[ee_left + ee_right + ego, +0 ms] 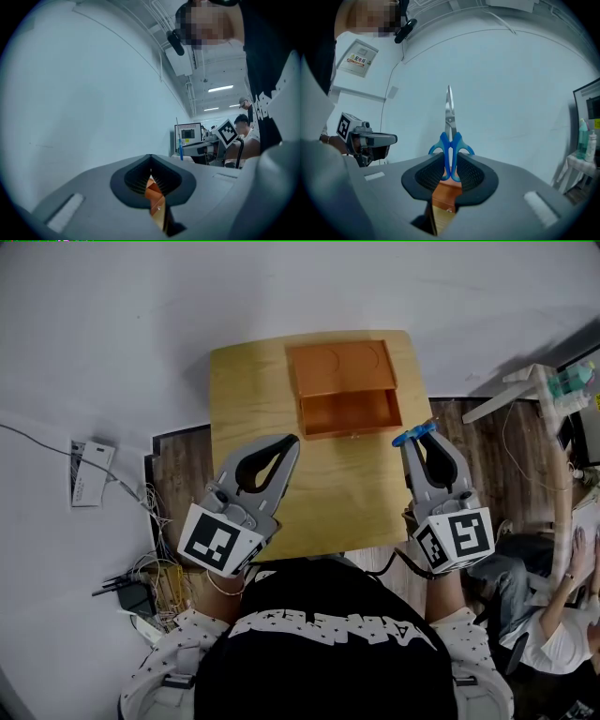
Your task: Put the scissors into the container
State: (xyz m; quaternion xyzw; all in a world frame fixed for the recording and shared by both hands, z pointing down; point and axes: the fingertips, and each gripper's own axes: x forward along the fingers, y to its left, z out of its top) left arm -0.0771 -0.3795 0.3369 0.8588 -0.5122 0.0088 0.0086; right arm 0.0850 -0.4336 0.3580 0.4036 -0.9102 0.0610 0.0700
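Wood tabletop [244, 409], head view: orange container [342, 413] at 12 o'clock, floor cables [155, 568] at 8 o'clock. Left gripper view: left gripper [150, 164] fingers together, empty; monitor [188, 133] beyond. Right gripper view: right gripper [450, 164] clamped on blue-handled scissors [449, 136], blades toward 12 o'clock; wall notice [358, 58] unreadable.

Left gripper [292, 442] held about level, jaws brought together, nothing between them. Right gripper [419, 442] tipped slightly down, jaws clamped on scissors [449, 145] handles, blades carried beyond the jaw tips.
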